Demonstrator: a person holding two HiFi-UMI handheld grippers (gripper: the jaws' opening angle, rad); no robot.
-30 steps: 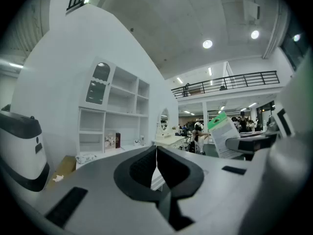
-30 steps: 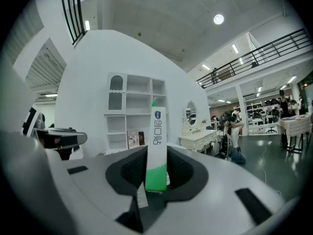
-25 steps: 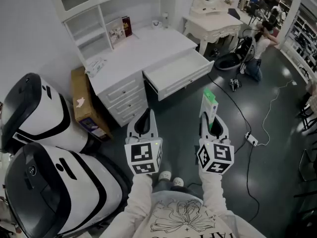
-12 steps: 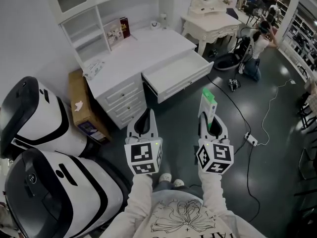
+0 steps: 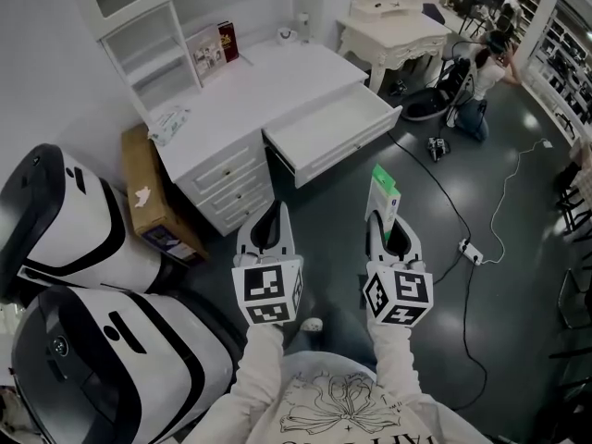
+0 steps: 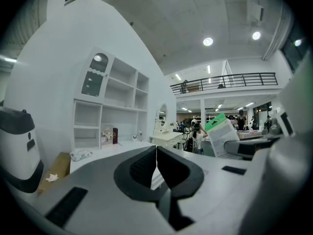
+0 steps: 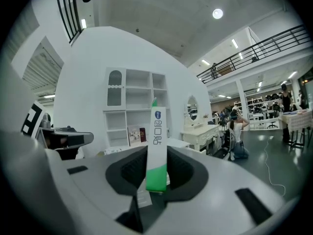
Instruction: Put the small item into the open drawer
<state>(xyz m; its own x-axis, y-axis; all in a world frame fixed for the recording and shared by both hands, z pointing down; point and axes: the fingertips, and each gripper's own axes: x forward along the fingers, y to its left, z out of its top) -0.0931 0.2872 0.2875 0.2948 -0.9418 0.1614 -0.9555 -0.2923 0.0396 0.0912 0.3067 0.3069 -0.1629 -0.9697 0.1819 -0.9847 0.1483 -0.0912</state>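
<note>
Your right tongs point(image 5: 386, 232) clamp the green-and-white box point(image 5: 382, 191); your left tongs point(image 5: 269, 215) sit closed, empty; the open drawer point(image 5: 328, 129) lies at twelve o'clock

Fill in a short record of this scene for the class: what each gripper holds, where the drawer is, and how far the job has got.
left gripper: jaws together, nothing between them
right gripper: closed on a green-and-white packet, held upright
drawer: pulled open from the white desk, ahead of both grippers
task stage: packet not yet in the drawer, held short of it over the dark floor
also present: person kneeling on the floor, far right
</note>
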